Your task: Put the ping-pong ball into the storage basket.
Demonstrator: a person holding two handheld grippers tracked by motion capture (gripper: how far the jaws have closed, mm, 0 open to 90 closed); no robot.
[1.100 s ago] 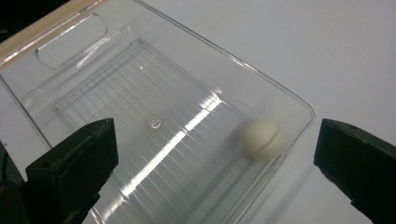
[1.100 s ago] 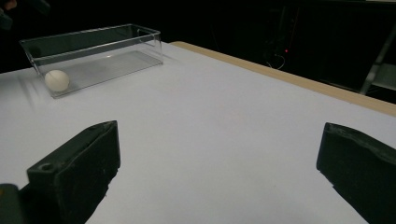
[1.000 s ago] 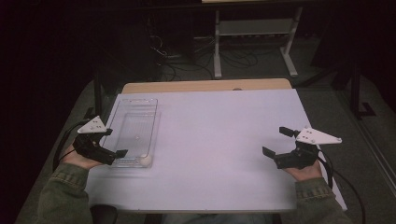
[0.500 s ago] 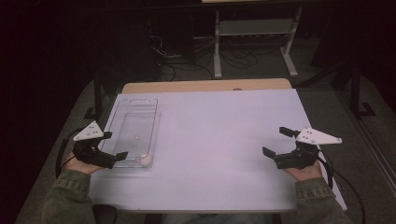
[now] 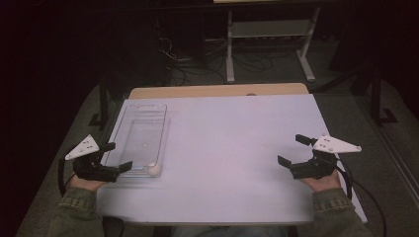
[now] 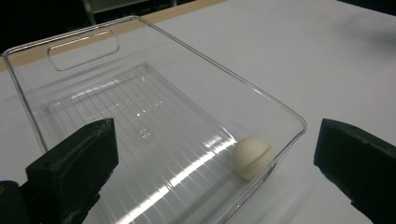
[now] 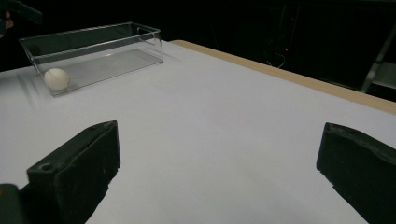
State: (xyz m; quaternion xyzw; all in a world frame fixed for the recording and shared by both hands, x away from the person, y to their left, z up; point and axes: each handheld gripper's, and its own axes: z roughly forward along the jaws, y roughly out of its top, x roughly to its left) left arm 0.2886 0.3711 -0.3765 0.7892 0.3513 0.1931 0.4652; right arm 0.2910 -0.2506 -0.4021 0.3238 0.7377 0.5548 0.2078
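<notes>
A clear plastic tray (image 5: 142,120) lies lengthwise on the left side of the white table (image 5: 232,148). A white ball (image 5: 154,170) rests inside it at its near right corner. My left gripper (image 5: 118,155) hovers open at the tray's near end, off the table's left edge. In the left gripper view the ball (image 6: 252,157) sits behind the tray's clear wall (image 6: 275,105), between the wide-apart jaws of the left gripper (image 6: 217,154). My right gripper (image 5: 290,149) is open over the table's right side, holding nothing. The right gripper view shows that gripper (image 7: 219,158) facing the far-off tray (image 7: 93,46) and ball (image 7: 56,78).
A bare wooden strip (image 5: 217,91) borders the table's far edge. Behind the table, a white metal stand (image 5: 269,34) and cables (image 5: 188,54) sit on the dark floor. Open white surface stretches between the tray and the right gripper.
My left gripper has drawn back toward the person and a little left, away from the tray's near end. The right gripper, tray and ball have not moved.
</notes>
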